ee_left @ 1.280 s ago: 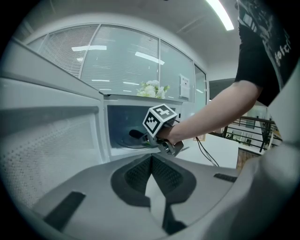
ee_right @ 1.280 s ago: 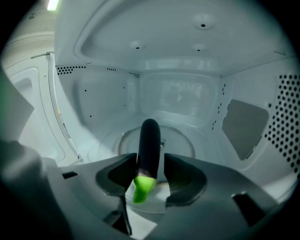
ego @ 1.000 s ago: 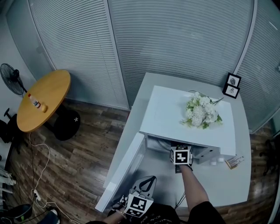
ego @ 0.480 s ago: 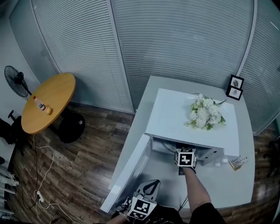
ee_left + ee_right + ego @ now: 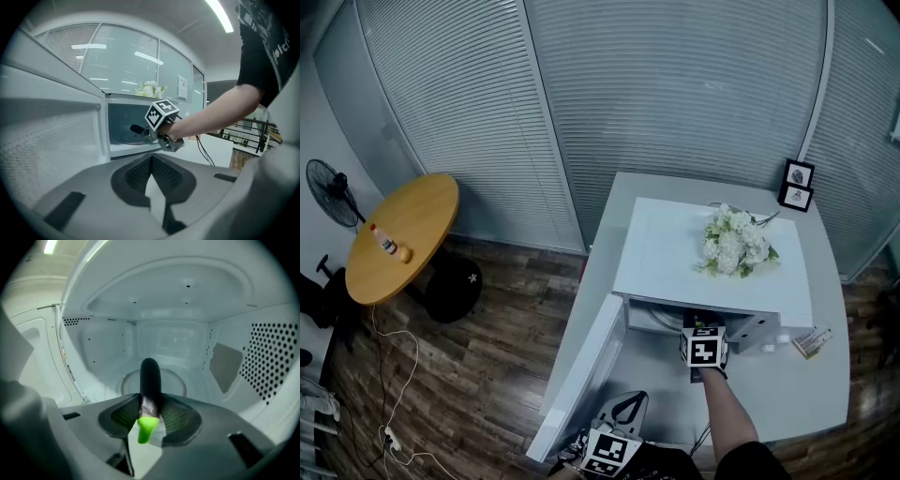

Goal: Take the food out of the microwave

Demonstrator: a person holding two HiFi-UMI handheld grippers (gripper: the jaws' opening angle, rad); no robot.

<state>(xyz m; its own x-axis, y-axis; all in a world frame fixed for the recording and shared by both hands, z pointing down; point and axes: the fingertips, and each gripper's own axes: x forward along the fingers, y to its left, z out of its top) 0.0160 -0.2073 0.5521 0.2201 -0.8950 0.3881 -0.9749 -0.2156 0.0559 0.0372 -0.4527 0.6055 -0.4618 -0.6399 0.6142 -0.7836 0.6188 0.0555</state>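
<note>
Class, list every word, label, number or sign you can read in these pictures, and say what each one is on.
Nothing reads in full.
Black shirt: pale lettering, blurred and cut off.
Notice on the glass wall: too small.
Marker cube: square marker pattern, no words.

**Around the white worktop**

White flowers [image 5: 734, 242] rise over the far half of the white worktop [image 5: 787, 394]. Two framed pictures [image 5: 796, 185] stand at its far right corner, and a small box [image 5: 811, 343] lies near its right edge. Well to its left, a round wooden worktop [image 5: 412, 230] bears a bottle [image 5: 384, 244], with a fan [image 5: 328, 192] just beyond. Blinds [image 5: 675, 84] hang behind it.
</note>
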